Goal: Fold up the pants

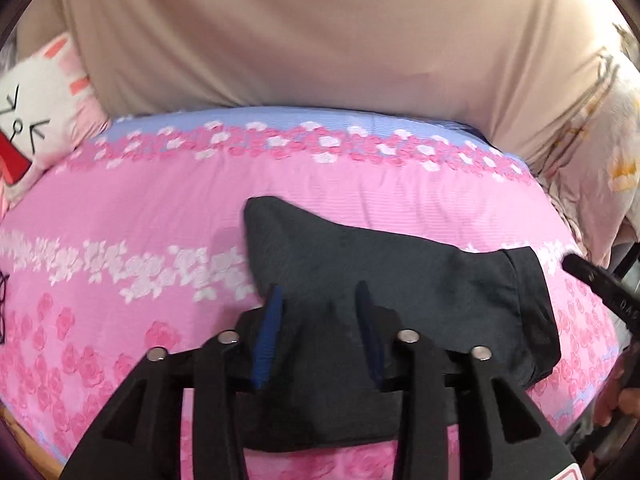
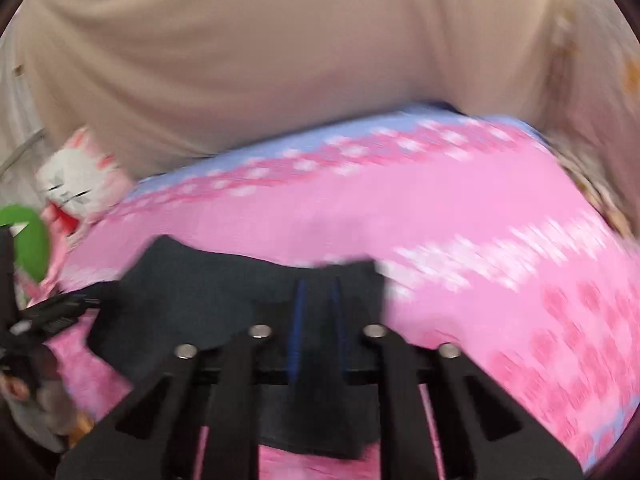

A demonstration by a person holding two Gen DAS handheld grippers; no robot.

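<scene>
Dark pants lie bunched on the pink bedspread. Left tongs spread, fabric between the fingers. Right tongs clamp the pants' edge.

Pants on pink floral bed

Both views are evenly and softly lit, bright enough to show colour, with no glare. In the left wrist view the pink bedspread is fairly sharp; a faint shadow lies at 9 o'clock of the dark pants. The right wrist view is smeared by motion blur, worst toward 3 o'clock. Fisheye bending curves both, with black corners.
</scene>
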